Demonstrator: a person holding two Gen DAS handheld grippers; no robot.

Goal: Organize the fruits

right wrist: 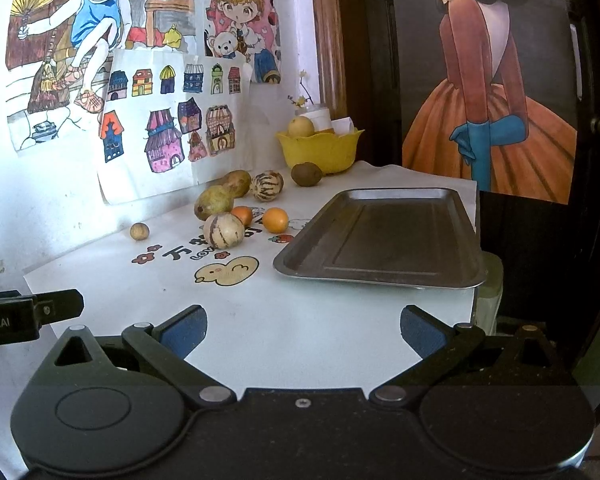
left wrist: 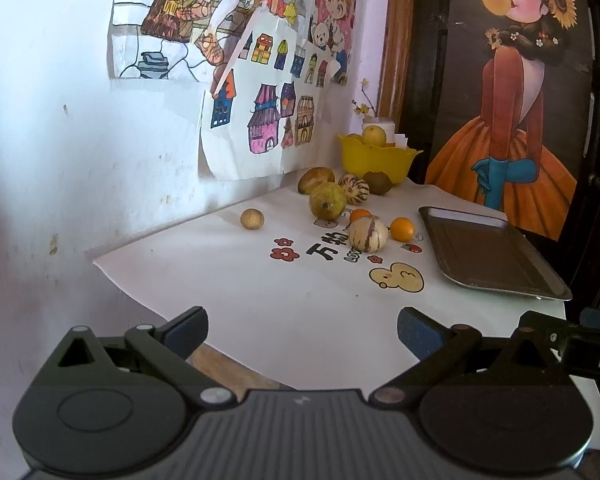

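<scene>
Several fruits lie loose on a white printed cloth (left wrist: 300, 288): a striped pale melon (left wrist: 367, 233) (right wrist: 223, 230), two small oranges (left wrist: 402, 229) (right wrist: 275, 220), a green pear-like fruit (left wrist: 327, 200) (right wrist: 213, 201), a second striped melon (left wrist: 353, 189) (right wrist: 266, 185), a kiwi (left wrist: 377, 182) (right wrist: 306, 174) and a small round brown fruit (left wrist: 252, 219) (right wrist: 139, 231). A yellow bowl (left wrist: 376, 156) (right wrist: 320, 148) at the back holds a yellow fruit. An empty metal tray (left wrist: 488, 252) (right wrist: 384, 236) sits at the right. My left gripper (left wrist: 302, 332) and right gripper (right wrist: 304, 330) hover open over the near edge, holding nothing.
A wall with taped children's drawings (left wrist: 260, 112) (right wrist: 172, 132) borders the table at left and back. A dark door with a painted poster (left wrist: 512, 120) (right wrist: 492, 120) stands behind the tray. The other gripper shows at each view's side edge.
</scene>
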